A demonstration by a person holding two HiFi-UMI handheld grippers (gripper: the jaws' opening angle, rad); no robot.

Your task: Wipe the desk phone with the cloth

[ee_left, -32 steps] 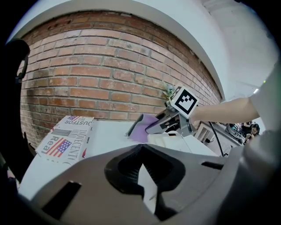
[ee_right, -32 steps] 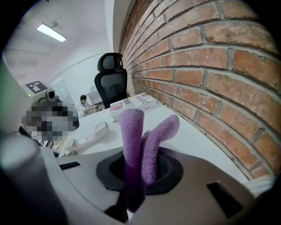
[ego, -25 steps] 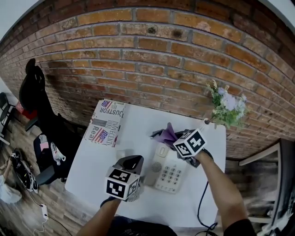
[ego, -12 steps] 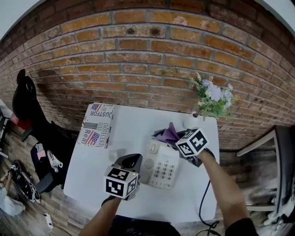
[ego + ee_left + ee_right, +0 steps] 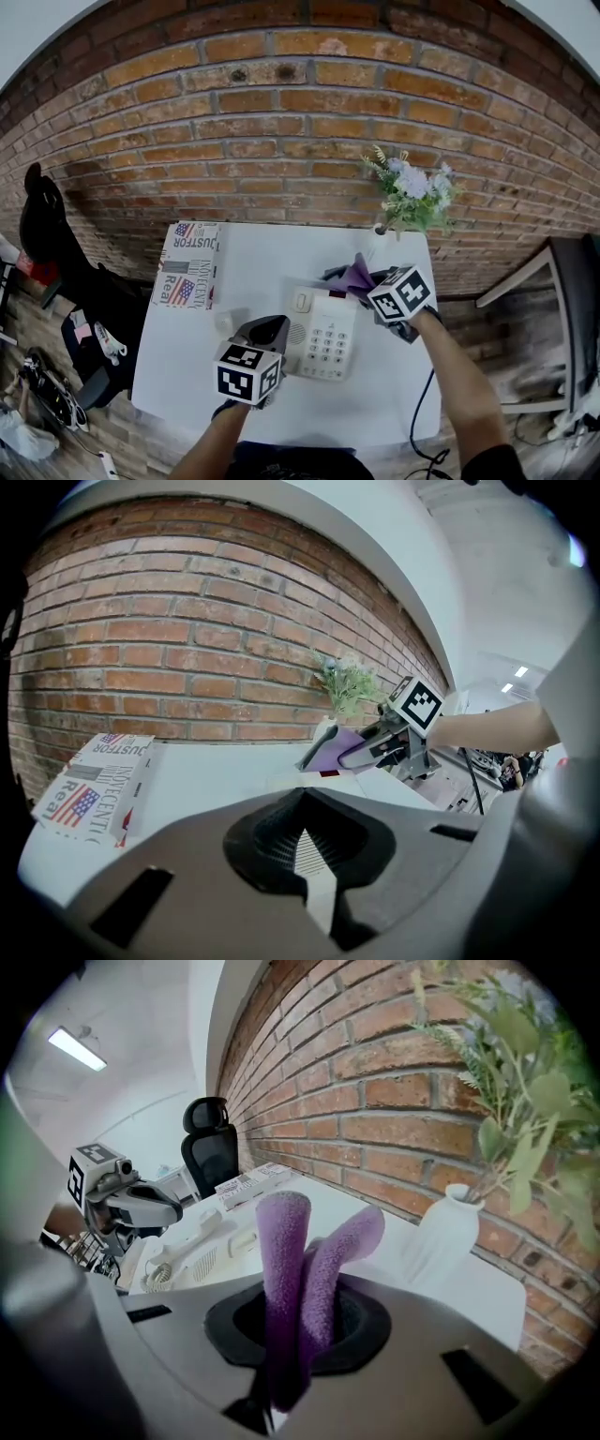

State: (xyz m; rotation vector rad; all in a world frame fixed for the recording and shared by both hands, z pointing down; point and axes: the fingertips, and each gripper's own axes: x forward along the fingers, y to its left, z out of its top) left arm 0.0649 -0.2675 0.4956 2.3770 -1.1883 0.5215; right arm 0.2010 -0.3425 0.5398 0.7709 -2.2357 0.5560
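Observation:
A white desk phone [image 5: 323, 336] sits mid-table, its handset [image 5: 187, 1229] resting in the cradle. My right gripper [image 5: 361, 278] is shut on a purple cloth [image 5: 355, 273] and hangs just over the phone's far right corner. In the right gripper view the cloth [image 5: 283, 1260] sticks up out of the jaws in two folds. My left gripper [image 5: 265, 331] is shut with nothing in it, beside the phone's left edge. The left gripper view shows the phone [image 5: 309, 780] with the right gripper [image 5: 316, 752] and cloth [image 5: 336, 750] beyond it.
A white vase of flowers [image 5: 405, 192] stands at the table's far right corner by the brick wall. A printed box [image 5: 187, 264] lies at the far left. A black cable [image 5: 419, 427] hangs off the table's right edge [image 5: 433, 375]. A black office chair [image 5: 42, 220] stands left.
The head view has swung, so the table sits more central. The right gripper with the cloth has edged toward the phone's far right corner. The left gripper stays beside the phone.

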